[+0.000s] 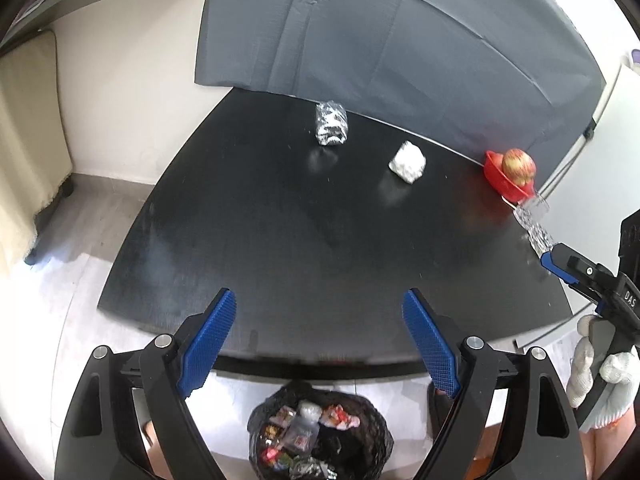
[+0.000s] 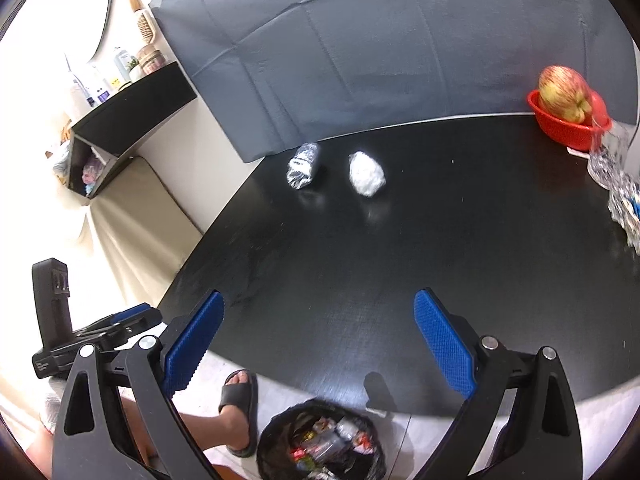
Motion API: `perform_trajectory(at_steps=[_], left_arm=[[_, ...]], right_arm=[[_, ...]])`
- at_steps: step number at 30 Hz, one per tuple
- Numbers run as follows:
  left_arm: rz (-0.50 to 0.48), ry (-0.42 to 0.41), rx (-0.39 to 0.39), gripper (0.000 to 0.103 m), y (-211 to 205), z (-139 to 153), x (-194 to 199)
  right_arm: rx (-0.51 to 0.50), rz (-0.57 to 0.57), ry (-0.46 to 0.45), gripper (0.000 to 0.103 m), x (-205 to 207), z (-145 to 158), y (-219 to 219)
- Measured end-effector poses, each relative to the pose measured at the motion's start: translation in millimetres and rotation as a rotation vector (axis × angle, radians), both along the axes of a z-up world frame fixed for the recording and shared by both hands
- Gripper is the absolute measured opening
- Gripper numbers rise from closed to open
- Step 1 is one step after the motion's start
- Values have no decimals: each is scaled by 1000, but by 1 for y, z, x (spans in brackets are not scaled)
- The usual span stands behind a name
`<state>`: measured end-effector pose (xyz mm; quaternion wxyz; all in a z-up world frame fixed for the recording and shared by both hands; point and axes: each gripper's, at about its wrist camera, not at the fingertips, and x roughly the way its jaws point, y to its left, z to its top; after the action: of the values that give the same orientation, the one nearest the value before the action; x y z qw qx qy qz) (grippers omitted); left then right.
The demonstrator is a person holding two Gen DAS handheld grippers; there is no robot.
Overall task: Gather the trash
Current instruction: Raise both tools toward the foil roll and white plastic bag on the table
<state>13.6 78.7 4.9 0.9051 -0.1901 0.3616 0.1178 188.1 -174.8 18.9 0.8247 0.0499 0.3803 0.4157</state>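
Two pieces of trash lie at the far side of the black table (image 1: 280, 240): a crumpled silver-and-black wrapper (image 1: 331, 123) and a white crumpled wad (image 1: 407, 161) to its right. Both also show in the right wrist view, the wrapper (image 2: 303, 165) and the wad (image 2: 366, 174). A bin lined with a black bag (image 1: 320, 432), full of trash, stands on the floor under the near table edge; it also shows in the right wrist view (image 2: 322, 444). My left gripper (image 1: 322, 340) is open and empty above the near edge. My right gripper (image 2: 320, 344) is open and empty too.
A red bowl (image 1: 505, 180) holding an apple (image 1: 518, 166) sits at the table's far right, with a clear patterned glass (image 1: 534, 220) beside it. A grey cloth (image 1: 400, 40) hangs behind the table. A sandalled foot (image 2: 239, 400) stands by the bin.
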Motion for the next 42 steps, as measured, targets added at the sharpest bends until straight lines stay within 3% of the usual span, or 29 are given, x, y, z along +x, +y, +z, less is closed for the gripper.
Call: perform_trajectory(at_steps=[15,24,42], left_arm=[[-56,-15,43,83,32,-1,103],[-82,-6,30,83,40,-7,162],[-53,35,65,83,77,-16,258]], right_arm=[[-76,31,-27,95,84,-18,70],[-120,38,-24,95,133,-33,105],[-180,67,-27,90,183,-61,141]])
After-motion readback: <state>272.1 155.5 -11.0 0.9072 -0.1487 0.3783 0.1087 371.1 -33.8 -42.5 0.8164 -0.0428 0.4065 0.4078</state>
